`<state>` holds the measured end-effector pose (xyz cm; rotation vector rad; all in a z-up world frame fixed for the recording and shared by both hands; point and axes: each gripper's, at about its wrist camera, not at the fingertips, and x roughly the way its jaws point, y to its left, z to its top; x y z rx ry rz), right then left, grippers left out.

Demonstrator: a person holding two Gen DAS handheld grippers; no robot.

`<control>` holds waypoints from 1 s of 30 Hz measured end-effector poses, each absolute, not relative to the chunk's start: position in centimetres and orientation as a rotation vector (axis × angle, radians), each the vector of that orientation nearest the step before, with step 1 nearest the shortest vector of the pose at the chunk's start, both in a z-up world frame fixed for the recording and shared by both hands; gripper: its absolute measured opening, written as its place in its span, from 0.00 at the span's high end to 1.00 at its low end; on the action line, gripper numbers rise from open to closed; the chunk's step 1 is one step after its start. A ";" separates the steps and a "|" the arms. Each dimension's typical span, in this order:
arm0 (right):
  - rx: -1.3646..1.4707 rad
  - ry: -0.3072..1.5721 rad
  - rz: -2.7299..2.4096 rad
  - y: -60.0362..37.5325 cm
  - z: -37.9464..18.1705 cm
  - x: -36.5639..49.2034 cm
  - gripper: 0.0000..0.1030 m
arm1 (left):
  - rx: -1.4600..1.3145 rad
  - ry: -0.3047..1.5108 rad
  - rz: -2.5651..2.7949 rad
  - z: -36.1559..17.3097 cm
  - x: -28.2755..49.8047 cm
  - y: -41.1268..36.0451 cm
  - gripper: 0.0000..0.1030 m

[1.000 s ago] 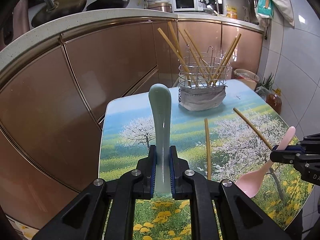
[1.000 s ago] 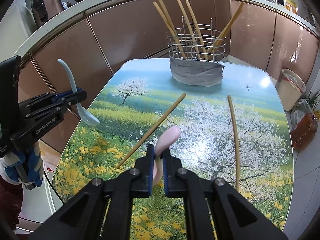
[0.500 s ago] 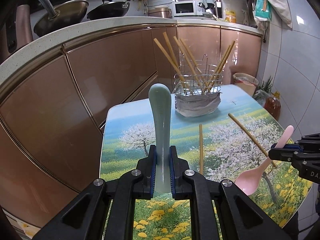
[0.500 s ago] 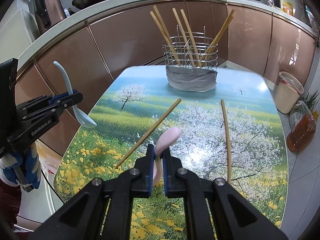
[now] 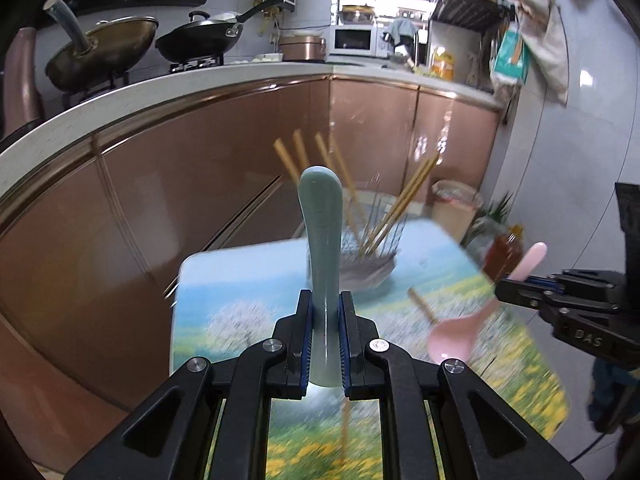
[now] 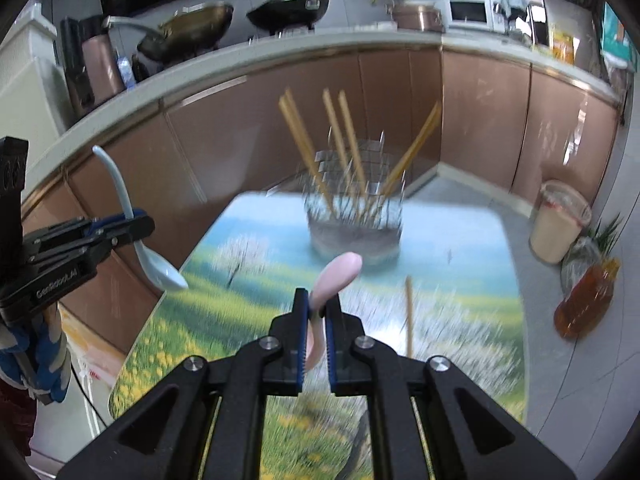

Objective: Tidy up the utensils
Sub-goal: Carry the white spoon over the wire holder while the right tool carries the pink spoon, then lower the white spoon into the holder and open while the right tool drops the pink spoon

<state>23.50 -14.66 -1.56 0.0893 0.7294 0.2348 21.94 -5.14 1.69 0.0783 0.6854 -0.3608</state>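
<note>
Left gripper (image 5: 325,340): jaws pinch the handle of a pale grey-green ceramic spoon (image 5: 321,248), glossy, with its flat handle end pointing away from the camera; in the right wrist view its bowl hangs below the jaws, clear of the desk (image 6: 248,280). Right gripper (image 6: 316,340): jaws pinch a pink spoon (image 6: 334,276) by its handle, bowl downward, also off the desk. A wire utensil basket (image 6: 354,200), wrapped low in grey cloth, stands at the far end of the desk and holds several bamboo chopsticks (image 6: 348,148) leaning outward. Two loose chopsticks (image 6: 408,316) lie on the flower-printed surface between the basket and the grippers. Compared with one second earlier, both grippers are higher above the desk, which appears smaller and motion-blurred; each grip is unchanged, and the stove and pans now show above the counter.
</note>
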 end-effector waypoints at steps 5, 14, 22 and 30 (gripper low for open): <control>0.073 0.663 0.203 -15.7 2.1 27.3 0.93 | 0.022 0.654 -0.421 5.0 25.8 -6.9 0.89; 0.029 0.619 0.147 -16.8 4.5 35.2 0.93 | 0.037 0.632 -0.415 5.5 34.2 -11.3 0.89; -0.027 0.668 0.131 -17.0 1.6 40.4 0.93 | 0.115 0.716 -0.398 0.2 39.6 -13.7 0.89; -0.057 0.720 0.142 -16.7 -1.4 42.2 0.93 | 0.136 0.761 -0.407 -2.8 41.6 -15.1 0.89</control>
